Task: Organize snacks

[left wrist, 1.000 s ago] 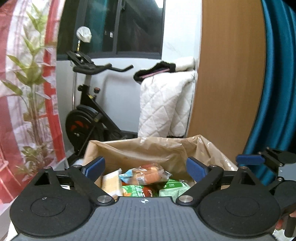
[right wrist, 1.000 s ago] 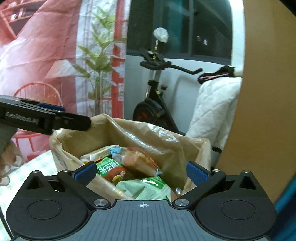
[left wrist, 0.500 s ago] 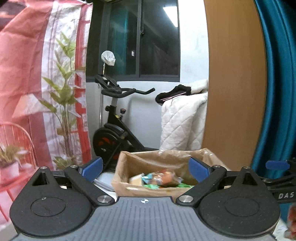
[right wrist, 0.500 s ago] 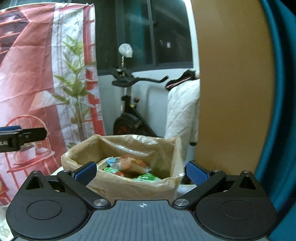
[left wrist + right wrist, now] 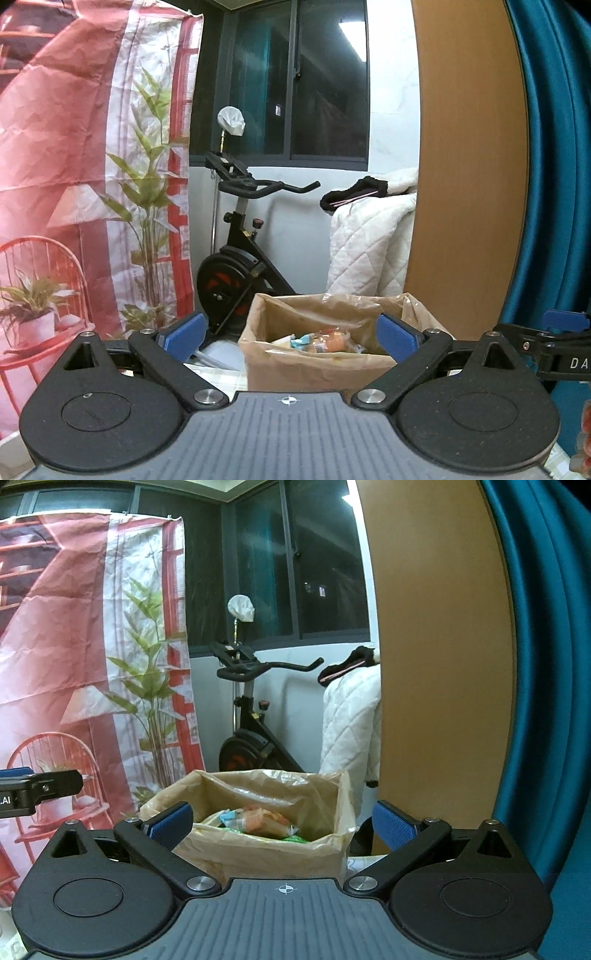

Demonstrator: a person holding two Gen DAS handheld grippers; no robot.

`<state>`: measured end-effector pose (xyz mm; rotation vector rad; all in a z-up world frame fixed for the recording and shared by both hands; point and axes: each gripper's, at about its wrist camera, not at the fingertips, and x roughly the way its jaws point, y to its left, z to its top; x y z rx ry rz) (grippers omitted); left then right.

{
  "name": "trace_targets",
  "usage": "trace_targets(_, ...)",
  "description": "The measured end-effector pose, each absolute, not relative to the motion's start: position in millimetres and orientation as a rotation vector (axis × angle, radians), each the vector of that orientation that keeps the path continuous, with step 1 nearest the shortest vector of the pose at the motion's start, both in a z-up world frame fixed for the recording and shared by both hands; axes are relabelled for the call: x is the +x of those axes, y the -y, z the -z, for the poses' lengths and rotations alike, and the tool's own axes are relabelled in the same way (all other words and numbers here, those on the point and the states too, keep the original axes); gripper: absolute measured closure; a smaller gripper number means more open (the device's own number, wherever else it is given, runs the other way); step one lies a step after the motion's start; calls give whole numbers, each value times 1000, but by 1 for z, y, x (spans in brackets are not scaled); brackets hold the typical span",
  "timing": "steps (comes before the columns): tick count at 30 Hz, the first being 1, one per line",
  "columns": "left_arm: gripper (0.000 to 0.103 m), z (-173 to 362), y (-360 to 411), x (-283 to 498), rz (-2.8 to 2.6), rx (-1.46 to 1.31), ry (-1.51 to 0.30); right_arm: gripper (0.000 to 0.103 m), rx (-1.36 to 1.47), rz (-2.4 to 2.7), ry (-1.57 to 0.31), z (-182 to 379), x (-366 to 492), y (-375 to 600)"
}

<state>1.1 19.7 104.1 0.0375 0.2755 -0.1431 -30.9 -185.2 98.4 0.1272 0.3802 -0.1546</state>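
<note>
Left gripper [image 5: 290,338] spread wide, empty. Right gripper [image 5: 282,825] likewise spread wide, empty. Brown paper bag [image 5: 317,363] stands on the desk at 12 o'clock from both grippers, clear of the fingers. Snack packets [image 5: 258,821] lie inside it, orange and green wrappers showing. Exercise bike [image 5: 240,266] behind, at 11 o'clock.

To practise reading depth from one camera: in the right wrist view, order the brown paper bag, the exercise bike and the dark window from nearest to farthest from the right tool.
1. Brown paper bag: just ahead of the open right tool, holding snacks.
2. Exercise bike: behind the bag, centre.
3. Dark window: on the back wall, above the bike.
</note>
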Motion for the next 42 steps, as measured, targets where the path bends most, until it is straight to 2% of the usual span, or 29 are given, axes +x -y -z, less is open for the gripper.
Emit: trace_targets(42,3,-105,-14,-5,105,29,-298,1,145,163,-396,-94,-37,181)
